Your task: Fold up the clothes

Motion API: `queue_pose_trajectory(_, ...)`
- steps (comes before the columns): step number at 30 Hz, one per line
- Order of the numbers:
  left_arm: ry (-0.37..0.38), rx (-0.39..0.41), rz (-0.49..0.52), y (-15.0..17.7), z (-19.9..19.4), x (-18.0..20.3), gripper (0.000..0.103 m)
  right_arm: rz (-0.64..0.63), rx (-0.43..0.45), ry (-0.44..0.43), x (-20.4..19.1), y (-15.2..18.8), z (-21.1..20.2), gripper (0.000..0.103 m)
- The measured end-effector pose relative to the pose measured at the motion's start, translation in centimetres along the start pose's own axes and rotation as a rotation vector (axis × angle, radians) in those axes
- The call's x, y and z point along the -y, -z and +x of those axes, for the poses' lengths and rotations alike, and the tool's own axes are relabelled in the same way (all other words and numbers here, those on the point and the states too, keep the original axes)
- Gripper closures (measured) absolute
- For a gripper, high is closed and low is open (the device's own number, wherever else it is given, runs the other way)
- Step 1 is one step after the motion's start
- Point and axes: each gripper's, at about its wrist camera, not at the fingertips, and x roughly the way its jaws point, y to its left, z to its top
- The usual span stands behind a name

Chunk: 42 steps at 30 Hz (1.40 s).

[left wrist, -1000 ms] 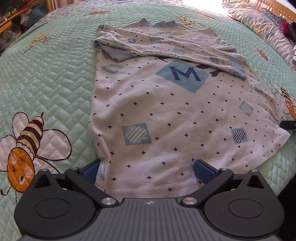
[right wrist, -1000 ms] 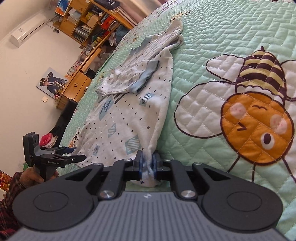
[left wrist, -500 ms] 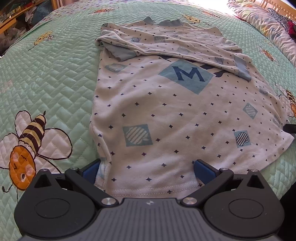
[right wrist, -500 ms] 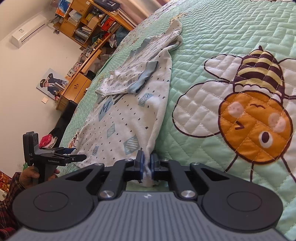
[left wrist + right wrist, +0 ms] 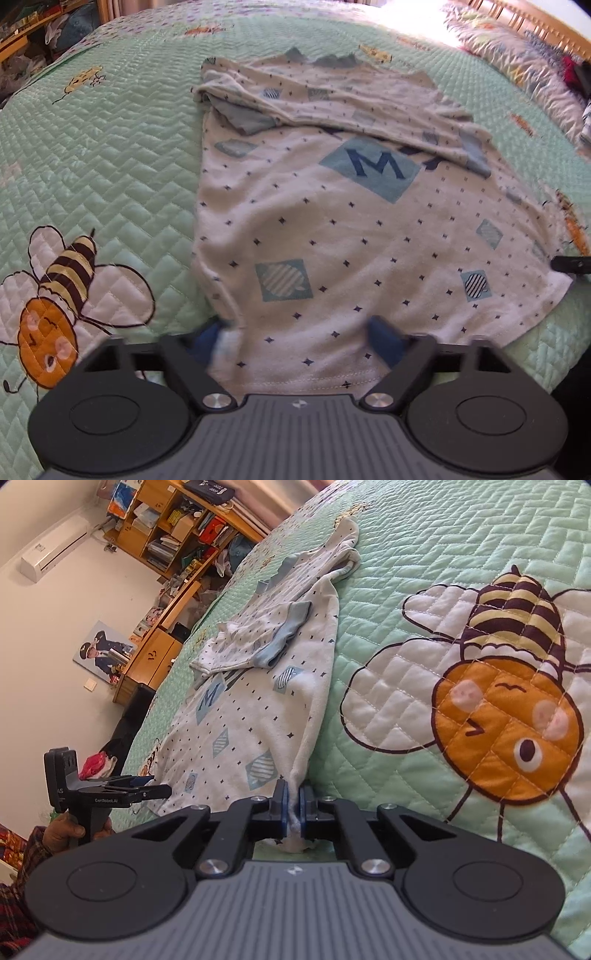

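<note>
Closing over the shirt [image 5: 332,240] hem, left tool [image 5: 295,339] narrows; right tool [image 5: 291,808] pinches it on green quilt [image 5: 110,147].

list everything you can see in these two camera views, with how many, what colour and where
shirt: one, white with dark dots and a blue M patch, flat on the bed, sleeves folded across the chest
quilt: one, mint green with bee pictures, covering the bed
pillow: one, patterned, far corner of the bed
bookshelf: one, wooden and crowded, by the wall
air conditioner: one, white, on the wall
poster: one, on the wall
left gripper: black with blue pads, jaws just closing over the shirt's hem, pads blurred
right gripper: black, shut on the hem's other corner
hand: one, holding the left gripper's handle
</note>
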Motion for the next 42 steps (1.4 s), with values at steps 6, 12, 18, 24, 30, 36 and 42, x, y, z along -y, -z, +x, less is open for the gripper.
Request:
queue_pose_trajectory(6,0.18,0.018,-0.124,0.0,-0.4,-3.4,0.092,0.076,0.008,-0.059,0.7,-0.2,-0.3,0.097)
queue_pose_trajectory(12,0.277,0.042,-0.225,0.4,-0.5,-5.9,0.092,0.15,0.035,-0.139,1.7,-0.3,-0.6,0.098)
queue_pose_trajectory(18,0.426,0.105,-0.304,0.1,-1.5,-7.0,0.092,0.206,0.081,-0.261,2.1,-0.7,-1.1,0.099)
queue_pose_trajectory(24,0.413,0.067,-0.297,0.1,-0.5,-7.1,0.092,0.125,0.049,-0.148,1.3,-0.9,-1.0,0.096)
queue_pose_trajectory(30,0.416,0.045,-0.333,1.1,0.5,-7.8,0.091,0.08,0.012,-0.099,1.0,-0.2,-0.3,0.087)
queue_pose_trajectory(36,0.5,0.072,-0.4,1.2,0.2,-8.8,0.091,0.136,0.074,-0.252,0.8,-0.2,-1.0,0.099)
queue_pose_trajectory(42,0.717,0.233,-0.547,-0.9,-0.7,-10.1,0.094,0.24,0.226,-0.463,0.1,-2.7,-2.1,0.099)
